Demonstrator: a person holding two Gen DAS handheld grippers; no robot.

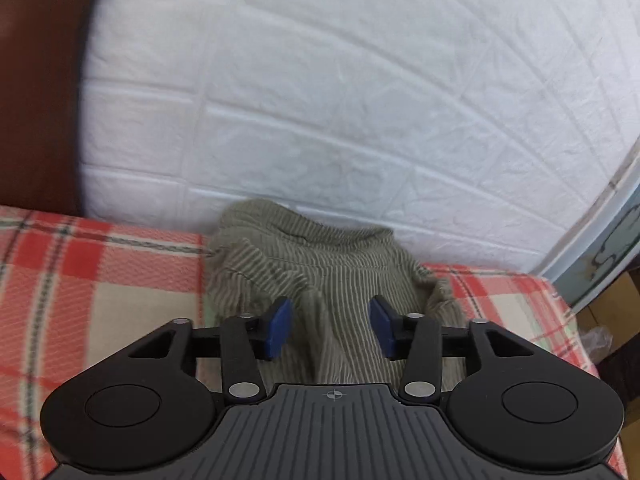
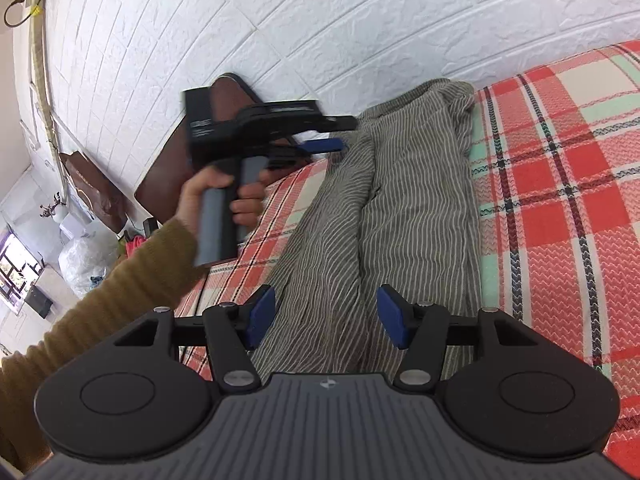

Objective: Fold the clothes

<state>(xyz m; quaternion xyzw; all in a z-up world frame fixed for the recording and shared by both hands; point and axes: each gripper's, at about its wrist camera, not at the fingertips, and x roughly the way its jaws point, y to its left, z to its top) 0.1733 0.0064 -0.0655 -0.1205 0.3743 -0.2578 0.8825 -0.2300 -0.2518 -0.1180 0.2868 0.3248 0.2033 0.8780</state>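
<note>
Both grippers stand open over a striped garment on a plaid bed cover.

The left gripper (image 1: 330,330) has its blue pads (image 1: 278,330) well apart, with the olive striped garment (image 1: 320,268) below the gap and no pad pressing on it. In the right wrist view the same left gripper (image 2: 340,136) is held by a hand (image 2: 224,196) in a mustard ribbed sleeve (image 2: 120,280), at the far end of the garment (image 2: 384,208), close to the white brick wall (image 2: 320,20). The right gripper (image 2: 326,316) is also open, its pads on each side of the near end of the garment and holding nothing. The garment lies lengthwise as a long, creased strip on the red plaid cover (image 2: 560,184), one end against the wall, and a dark brown board (image 2: 168,176) stands beside that end.
</note>
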